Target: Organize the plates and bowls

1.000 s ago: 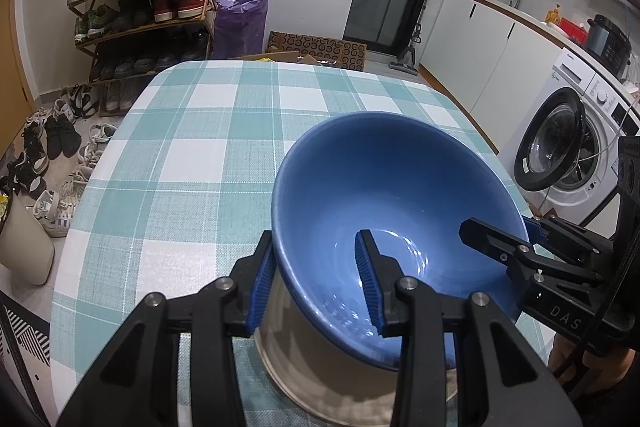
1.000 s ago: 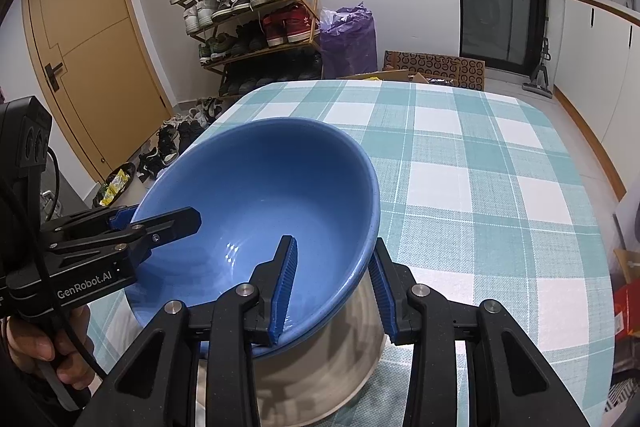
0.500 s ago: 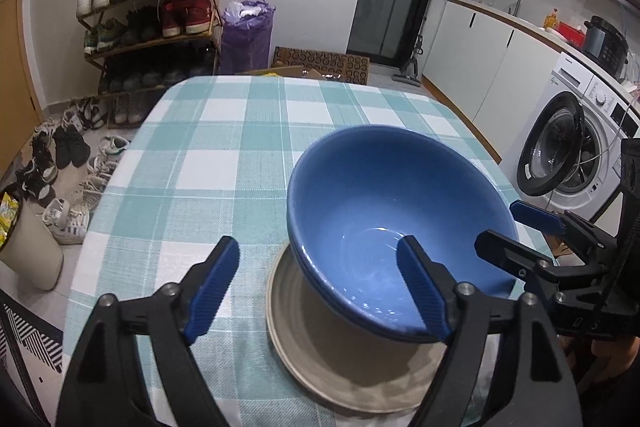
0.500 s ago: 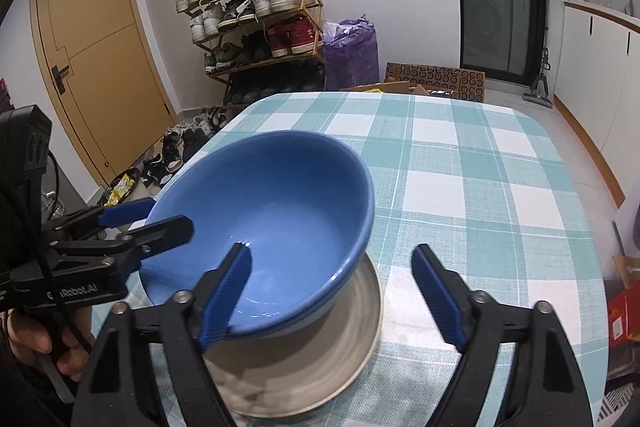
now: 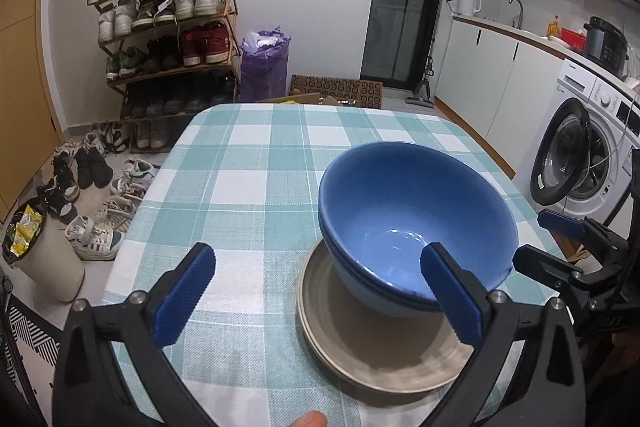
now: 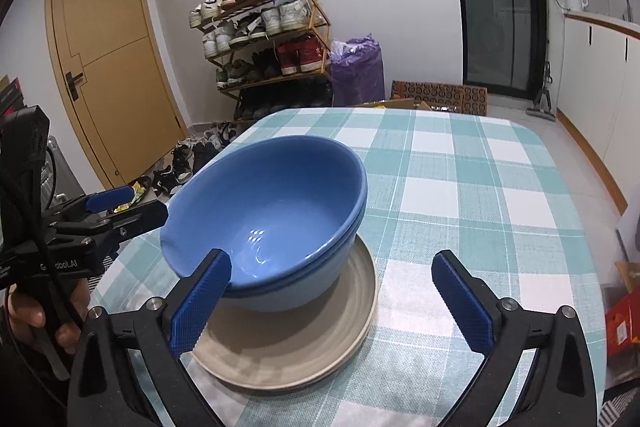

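Glazed ceramic throughout — blue bowls (image 5: 416, 223), two nested, seated on stacked beige plates (image 5: 372, 343) atop checked tablecloth (image 5: 240, 163). Rigid, slick, breakable, moderately heavy by appearance; best pinched at rim. Left gripper (image 5: 320, 297) spread wide, holding nothing — stack just ahead, toward its right finger. Right gripper (image 6: 332, 301) likewise parted and unladen, stack ahead near its left finger.

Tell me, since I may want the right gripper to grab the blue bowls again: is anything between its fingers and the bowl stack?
Nothing visible is. The right gripper is open, facing the blue bowls nested on the beige plates. Only bare plate surface lies between. The left gripper is off to the stack's other side, outside that path.
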Action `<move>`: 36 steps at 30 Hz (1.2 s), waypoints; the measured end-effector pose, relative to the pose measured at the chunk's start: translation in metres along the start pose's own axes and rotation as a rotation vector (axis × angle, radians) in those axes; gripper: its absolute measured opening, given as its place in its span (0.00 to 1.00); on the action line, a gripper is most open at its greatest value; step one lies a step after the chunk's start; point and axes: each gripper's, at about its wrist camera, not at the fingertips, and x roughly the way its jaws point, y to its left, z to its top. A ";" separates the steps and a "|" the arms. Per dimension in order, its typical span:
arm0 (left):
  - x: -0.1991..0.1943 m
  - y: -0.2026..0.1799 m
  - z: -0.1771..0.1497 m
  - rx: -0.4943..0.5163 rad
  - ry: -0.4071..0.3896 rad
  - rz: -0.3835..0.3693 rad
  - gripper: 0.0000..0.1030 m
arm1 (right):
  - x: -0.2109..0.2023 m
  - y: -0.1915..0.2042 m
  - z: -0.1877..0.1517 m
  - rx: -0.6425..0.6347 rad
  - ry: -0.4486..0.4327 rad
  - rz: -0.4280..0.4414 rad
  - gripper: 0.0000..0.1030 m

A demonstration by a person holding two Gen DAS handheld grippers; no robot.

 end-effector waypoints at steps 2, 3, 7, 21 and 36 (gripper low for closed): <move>-0.004 -0.001 -0.003 0.010 -0.013 0.002 1.00 | -0.004 0.002 -0.003 -0.004 -0.013 0.006 0.99; -0.006 -0.002 -0.005 0.014 -0.020 0.005 1.00 | -0.007 0.002 -0.005 -0.007 -0.022 0.008 0.99; -0.016 -0.002 -0.012 0.029 -0.049 0.026 1.00 | -0.018 0.006 -0.011 -0.017 -0.061 0.013 0.99; -0.035 -0.002 -0.042 0.033 -0.093 0.041 1.00 | -0.041 0.014 -0.038 -0.046 -0.117 0.018 0.99; -0.051 -0.003 -0.058 0.039 -0.100 0.050 1.00 | -0.066 0.027 -0.058 -0.079 -0.157 0.003 0.99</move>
